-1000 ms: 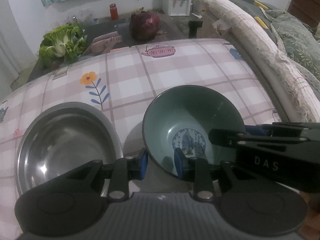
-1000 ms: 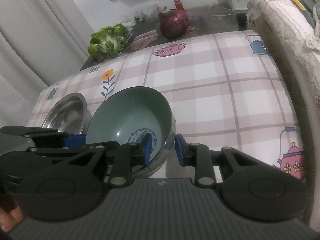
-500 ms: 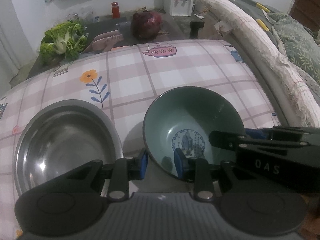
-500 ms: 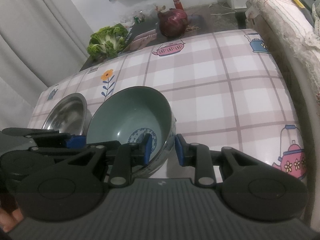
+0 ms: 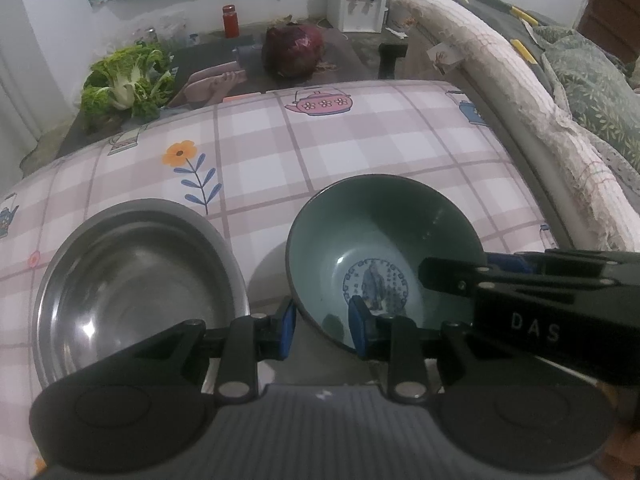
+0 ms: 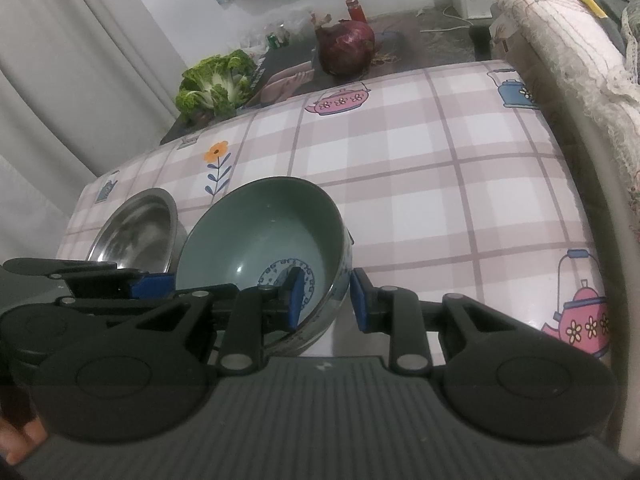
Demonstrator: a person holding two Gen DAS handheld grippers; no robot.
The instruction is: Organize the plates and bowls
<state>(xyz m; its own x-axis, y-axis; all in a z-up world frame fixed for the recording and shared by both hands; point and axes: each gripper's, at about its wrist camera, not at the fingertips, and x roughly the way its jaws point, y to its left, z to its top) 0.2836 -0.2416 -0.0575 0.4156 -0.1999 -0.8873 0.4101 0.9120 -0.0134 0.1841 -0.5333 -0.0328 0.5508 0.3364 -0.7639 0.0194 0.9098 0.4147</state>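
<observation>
On the plaid-covered table (image 5: pixel 360 140), just right of the steel basin (image 5: pixel 136 280), the stiff, glazed, likely slippery green bowl (image 5: pixel 384 240) tilts with each near rim wall straddled by the left gripper (image 5: pixel 322 326) and right gripper (image 6: pixel 322 300), seemingly clamped there.

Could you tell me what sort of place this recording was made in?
Most likely a lived-in room of a home, not a lab. A table in a teapot-print plaid cloth holds a green bowl and a steel bowl; a sofa stands beside it, and greens and a water dispenser lie beyond.
</observation>
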